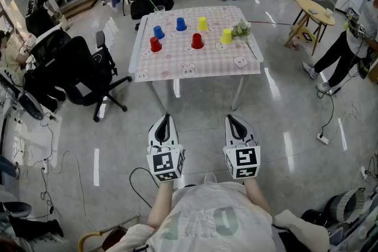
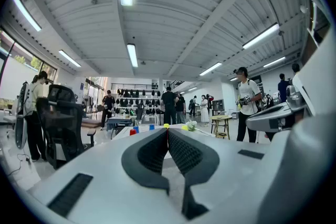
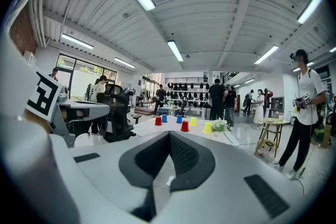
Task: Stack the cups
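**Six cups unstacked on the table; both grippers shut and empty**

A table [image 1: 195,68], covered by a pink checked cloth, is seen well ahead of the person, with bare floor between. A black chair [image 1: 77,71] is placed to its left.

The left gripper [image 1: 165,119] and right gripper [image 1: 231,118] are held side by side close in front of the person, well apart from the table. In each gripper view the ribbed dark pads are seen pressed together at the tips, with nothing between them; nothing is gripped by either.

Six small plain plastic cups are spread over the far half of the table. Each is tapered, narrower at the top, and appears to be set mouth down. All are kept apart, none on another.

- The right blue cup [image 1: 181,23] and left yellow cup [image 1: 202,23] are placed farthest back, side by side.
- The left blue cup [image 1: 158,32] is set nearer the left edge, with the left red cup [image 1: 155,44] just in front of it.
- The right red cup [image 1: 197,41] is found near the middle.
- The right yellow cup [image 1: 227,36] is placed just beside a sprig of flowers [image 1: 241,29], which lies at the right edge.
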Tool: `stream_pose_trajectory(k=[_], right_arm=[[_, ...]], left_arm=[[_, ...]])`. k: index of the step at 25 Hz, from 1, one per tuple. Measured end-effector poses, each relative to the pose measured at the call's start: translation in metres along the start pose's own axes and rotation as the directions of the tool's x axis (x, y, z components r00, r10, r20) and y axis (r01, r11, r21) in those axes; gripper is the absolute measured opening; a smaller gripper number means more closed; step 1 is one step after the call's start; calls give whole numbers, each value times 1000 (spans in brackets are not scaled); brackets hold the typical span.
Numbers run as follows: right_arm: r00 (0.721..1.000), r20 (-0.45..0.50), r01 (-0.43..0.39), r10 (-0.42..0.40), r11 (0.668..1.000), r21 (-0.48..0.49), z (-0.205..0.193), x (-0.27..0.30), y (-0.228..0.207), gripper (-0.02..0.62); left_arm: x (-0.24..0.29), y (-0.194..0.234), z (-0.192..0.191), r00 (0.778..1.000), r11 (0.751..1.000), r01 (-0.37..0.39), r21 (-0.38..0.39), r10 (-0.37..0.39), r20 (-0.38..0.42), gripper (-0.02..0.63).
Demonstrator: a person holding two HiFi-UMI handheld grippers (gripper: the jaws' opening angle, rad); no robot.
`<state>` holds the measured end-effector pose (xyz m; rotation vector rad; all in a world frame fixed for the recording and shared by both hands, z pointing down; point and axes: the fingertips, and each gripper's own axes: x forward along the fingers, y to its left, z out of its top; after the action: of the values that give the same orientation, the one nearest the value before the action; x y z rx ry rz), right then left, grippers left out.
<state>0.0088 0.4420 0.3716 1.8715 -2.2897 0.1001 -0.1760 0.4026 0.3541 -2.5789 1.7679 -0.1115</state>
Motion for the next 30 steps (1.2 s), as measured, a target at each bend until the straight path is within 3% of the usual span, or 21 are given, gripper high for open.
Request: stream_pose_trajectory(k=[12,17,20,30], right_arm=[[1000,8,-27,27,999,-18,-3,3,-8,28],[999,44,-33,30,997,74,1,6,-14,29],[999,23,-42,41,997,64,-5,11,-16,29],[999,50,5,-6,1000,24,15,93,-62,29]], left_arm=[[13,-7,-1,1000,1000,-8,-9,8,11,28],[14,-11,7,1000,1000,-3,4,3,16,28],[25,-14,0,1000,1000,3,-7,-3,0,28],[132,0,12,998,999,38,19,-39,58,28]])
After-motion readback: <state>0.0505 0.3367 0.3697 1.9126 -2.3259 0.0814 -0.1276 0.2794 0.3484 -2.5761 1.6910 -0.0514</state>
